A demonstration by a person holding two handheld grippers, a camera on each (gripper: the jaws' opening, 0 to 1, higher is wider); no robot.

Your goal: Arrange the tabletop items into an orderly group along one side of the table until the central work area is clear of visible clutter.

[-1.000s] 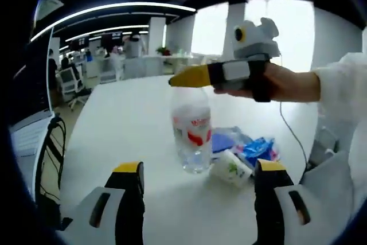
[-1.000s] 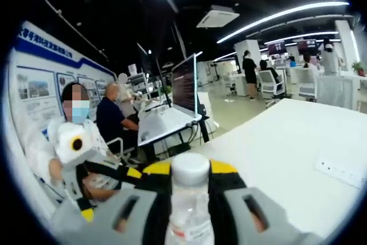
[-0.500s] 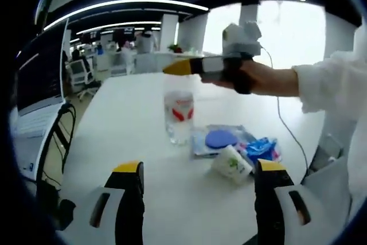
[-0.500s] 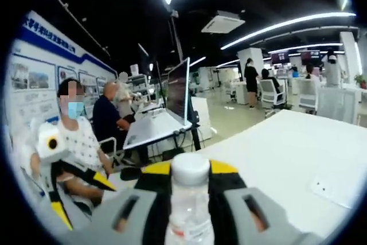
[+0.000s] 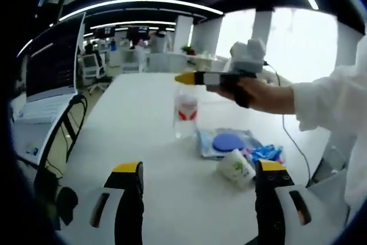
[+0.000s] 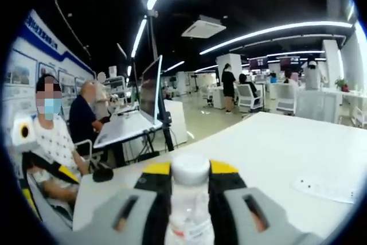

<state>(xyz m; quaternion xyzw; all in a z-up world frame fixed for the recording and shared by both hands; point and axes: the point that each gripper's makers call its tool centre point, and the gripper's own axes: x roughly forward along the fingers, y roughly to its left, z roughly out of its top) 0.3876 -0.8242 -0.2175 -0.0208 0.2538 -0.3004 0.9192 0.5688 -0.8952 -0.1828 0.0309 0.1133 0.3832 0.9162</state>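
In the left gripper view, a clear bottle [image 5: 185, 113] with a red-and-white label is seen upright on the white desk [image 5: 132, 136], toward the far middle. Its neck is clamped by the right gripper [image 5: 182, 77], which enters from the right with yellow tips and is held by a hand [image 5: 261, 93] in a white sleeve [image 5: 330, 104]. Whether the bottle base is touching the desk cannot be told.

Just right of the bottle and nearer, a clear pouch [image 5: 221, 144] is noted lying flat, with a blue disc [image 5: 227, 142] on or in it. A small white cup [image 5: 236, 168] with a green mark lies tilted at the pouch's near right edge, and blue wrappers [image 5: 265, 154] lie just beside it to the right.

The left gripper [image 5: 198, 170] is seen near, at the bottom of its view, jaws spread wide and nothing between them; it is well apart from the bottle and the pile.

In the right gripper view, the bottle [image 6: 190, 205] with its white cap is seen standing between the two jaws of the right gripper [image 6: 190, 170], gripped on both sides below the cap. A white sheet [image 6: 324, 187] lies flat on the desk [image 6: 269, 147] to the far right. A laptop [image 5: 49, 84] on a stand is recorded left of the desk.
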